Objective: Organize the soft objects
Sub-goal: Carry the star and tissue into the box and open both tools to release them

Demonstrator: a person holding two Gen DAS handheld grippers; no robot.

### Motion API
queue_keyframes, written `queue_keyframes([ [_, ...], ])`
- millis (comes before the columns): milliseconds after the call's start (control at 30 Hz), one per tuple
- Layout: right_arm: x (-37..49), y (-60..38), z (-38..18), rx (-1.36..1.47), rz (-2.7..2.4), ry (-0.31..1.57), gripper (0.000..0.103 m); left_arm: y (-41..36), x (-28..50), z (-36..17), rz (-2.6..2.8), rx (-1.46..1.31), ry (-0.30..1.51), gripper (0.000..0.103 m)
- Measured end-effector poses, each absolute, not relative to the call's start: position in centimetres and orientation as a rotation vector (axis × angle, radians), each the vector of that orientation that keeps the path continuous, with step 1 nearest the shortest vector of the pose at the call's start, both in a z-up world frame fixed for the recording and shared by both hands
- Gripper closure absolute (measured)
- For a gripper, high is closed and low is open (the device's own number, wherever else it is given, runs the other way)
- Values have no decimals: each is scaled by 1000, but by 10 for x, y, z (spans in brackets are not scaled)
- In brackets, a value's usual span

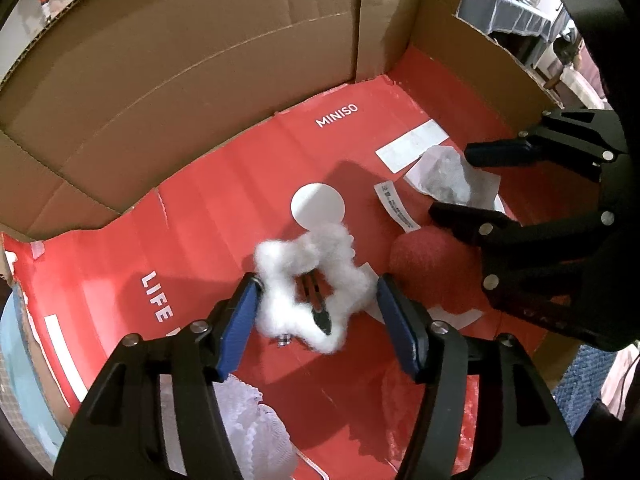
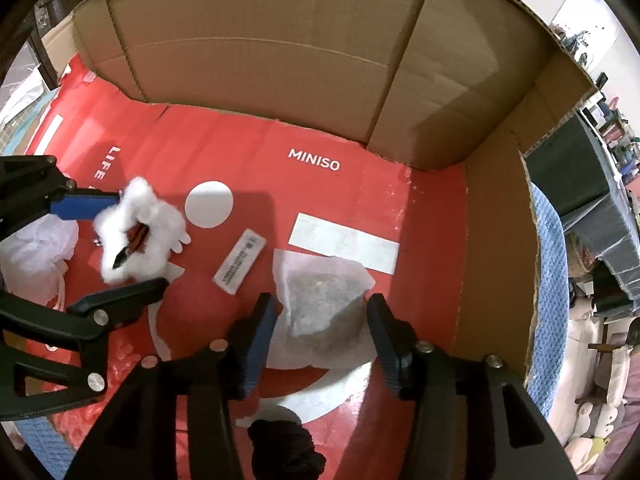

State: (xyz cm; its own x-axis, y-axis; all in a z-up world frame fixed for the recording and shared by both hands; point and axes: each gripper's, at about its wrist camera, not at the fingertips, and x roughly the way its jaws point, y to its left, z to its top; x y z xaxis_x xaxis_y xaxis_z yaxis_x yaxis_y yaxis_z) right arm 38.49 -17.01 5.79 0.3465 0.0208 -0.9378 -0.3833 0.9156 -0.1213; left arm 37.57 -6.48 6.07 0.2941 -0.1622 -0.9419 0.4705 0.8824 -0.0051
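Your left gripper (image 1: 318,312) stands about half open, pointing steeply down at the red MINISO sheet (image 1: 224,184). The white cotton wad (image 1: 316,280) lies between the blue pads; the left pad (image 1: 236,328) touches its fluffy edge, the right pad sits just beside it, and neither squeezes it. A black clip (image 1: 318,310) lies inside the wad's loop. Your right gripper (image 2: 320,320) is parted to a moderate width, and the white filter pouch (image 2: 324,300) with grey-brown filling lies on the sheet between its fingers; both pads stand just clear of its sides, so nothing is held. A red ball (image 1: 432,264) sits between the two grippers, near your right gripper's lower finger as seen from the left wrist camera. Farther out on the sheet: a white round sticker (image 2: 209,204) beyond the wad, a small printed tag (image 2: 240,260), a white rectangular label (image 2: 344,244). White lace fabric (image 1: 256,420) lies under your left gripper body, a black yarn bundle (image 2: 286,444) under your right. Brown cardboard walls (image 2: 280,60) enclose the far side and right.
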Motion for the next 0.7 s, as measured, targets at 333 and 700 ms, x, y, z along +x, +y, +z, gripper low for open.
queue_keyframes([
  [333, 376, -163, 63, -352, 260, 1189, 50, -62, 373, 75, -424, 277, 1182, 43],
  [700, 354, -154, 95, -347, 230, 1118, 35, -46, 339, 118, -432, 204, 1069, 43],
])
